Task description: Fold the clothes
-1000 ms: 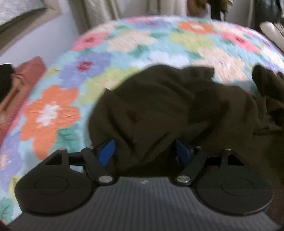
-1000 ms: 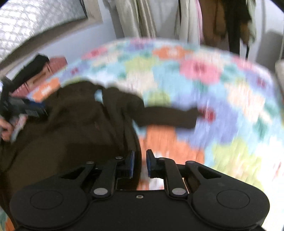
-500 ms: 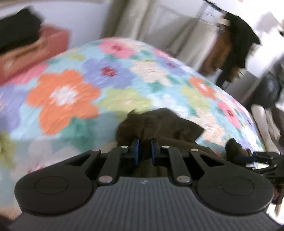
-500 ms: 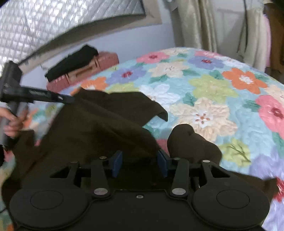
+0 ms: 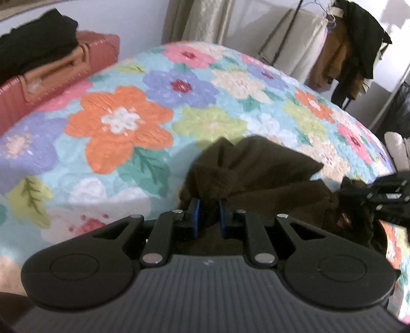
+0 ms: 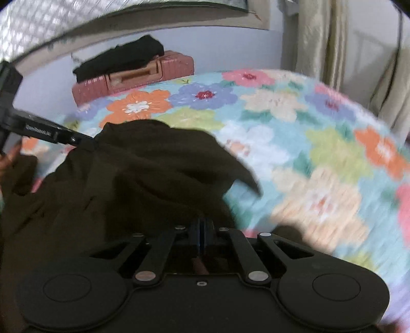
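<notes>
A dark brown garment (image 5: 256, 174) hangs bunched between two hand-held tongs above a bed covered by a floral quilt (image 5: 123, 123). The left tongs (image 5: 208, 212) are nearly closed, their blue-padded fingers (image 5: 196, 215) pinching a gathered fold of the cloth with only a narrow gap between them. In the right wrist view, the right tongs (image 6: 202, 230) are pressed fully together, with the same garment (image 6: 143, 174) draped directly over their tips, apparently clamped between them.

Each tool shows in the other's camera. The right tongs (image 5: 384, 197) appear at the right edge of the left wrist view, gripping a far end of the cloth. The left tongs (image 6: 51, 133) reach in from the left of the right wrist view and hold the garment's upper corner. The fabric sags between the two grips, and one pointed flap trails toward the quilt.

At the far side of the bed, against a pale wall, a pink suitcase (image 6: 133, 79) lies flat with a folded black garment (image 6: 120, 57) on top. Beige curtains (image 5: 200, 20) hang behind the bed, and coats on a clothes rack (image 5: 353, 43) stand to the right. The right wrist view is motion-blurred on its right side.
</notes>
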`<state>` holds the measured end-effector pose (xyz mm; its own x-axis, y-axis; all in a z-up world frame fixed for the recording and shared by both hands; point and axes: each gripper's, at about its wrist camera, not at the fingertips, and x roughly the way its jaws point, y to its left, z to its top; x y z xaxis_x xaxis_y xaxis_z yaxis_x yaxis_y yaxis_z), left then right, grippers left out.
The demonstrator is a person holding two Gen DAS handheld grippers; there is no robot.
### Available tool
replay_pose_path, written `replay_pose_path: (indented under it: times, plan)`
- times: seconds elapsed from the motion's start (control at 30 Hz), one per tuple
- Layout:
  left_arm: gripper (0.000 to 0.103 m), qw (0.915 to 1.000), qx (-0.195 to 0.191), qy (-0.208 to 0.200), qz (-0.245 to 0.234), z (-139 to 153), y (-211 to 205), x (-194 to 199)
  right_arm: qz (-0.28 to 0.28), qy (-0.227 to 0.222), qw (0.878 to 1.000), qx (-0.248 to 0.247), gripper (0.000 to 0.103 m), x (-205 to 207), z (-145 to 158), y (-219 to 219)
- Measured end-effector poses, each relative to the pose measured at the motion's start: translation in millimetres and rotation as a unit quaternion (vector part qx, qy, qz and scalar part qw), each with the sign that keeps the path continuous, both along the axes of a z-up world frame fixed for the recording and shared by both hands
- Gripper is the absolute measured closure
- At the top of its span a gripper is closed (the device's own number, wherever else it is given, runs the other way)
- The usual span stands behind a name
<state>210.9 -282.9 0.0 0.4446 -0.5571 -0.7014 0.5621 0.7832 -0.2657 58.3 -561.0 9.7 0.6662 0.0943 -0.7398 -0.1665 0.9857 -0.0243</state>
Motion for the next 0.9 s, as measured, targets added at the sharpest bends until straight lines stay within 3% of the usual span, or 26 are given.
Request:
replay_pose_path:
  times: [0.07,0.13,0.2,0.33,0.4,0.47,0.6,0.7,0.73,0.8,0.9]
  plan:
    - [0.089,0.9999,-0.01,-0.008,-0.002,5,7,-2,0.021,0.003,0.999,-0.037,0.1,13,32,5]
    - [0.082,0.9996,-0.024,-0.012,-0.012,9,14,-5,0.041,0.008,0.997,-0.066,0.1,28,65,10]
    - [0.059,0.9991,-0.032,-0.015,-0.023,10,16,-10,0.059,0.022,0.994,-0.09,0.1,47,90,18]
    - [0.052,0.9977,0.001,-0.045,-0.05,11,-4,-21,0.083,0.018,0.985,-0.149,0.1,78,115,36]
    - [0.035,0.9963,0.021,-0.063,-0.055,10,-18,-23,0.08,-0.014,0.986,-0.144,0.1,86,121,40]
    - [0.028,0.9949,0.037,-0.077,-0.052,8,-30,-22,0.075,-0.043,0.987,-0.136,0.101,93,126,43]
    - [0.028,0.9974,0.049,-0.048,-0.021,-6,-45,3,0.042,-0.059,0.991,-0.109,0.101,106,120,33]
    - [0.034,0.9999,0.007,0.002,-0.008,-13,-39,19,0.019,-0.051,0.992,-0.114,0.101,113,102,24]
    - [0.041,0.9998,-0.009,0.014,-0.009,-15,-36,22,0.008,-0.047,0.992,-0.113,0.101,116,96,20]
    - [0.096,0.9989,-0.03,0.031,-0.015,-18,-32,25,-0.013,-0.037,0.995,-0.087,0.1,123,83,9]
    - [0.096,0.9987,0.003,-0.004,-0.051,-18,-40,14,-0.038,-0.033,0.998,-0.048,0.1,128,63,-4]
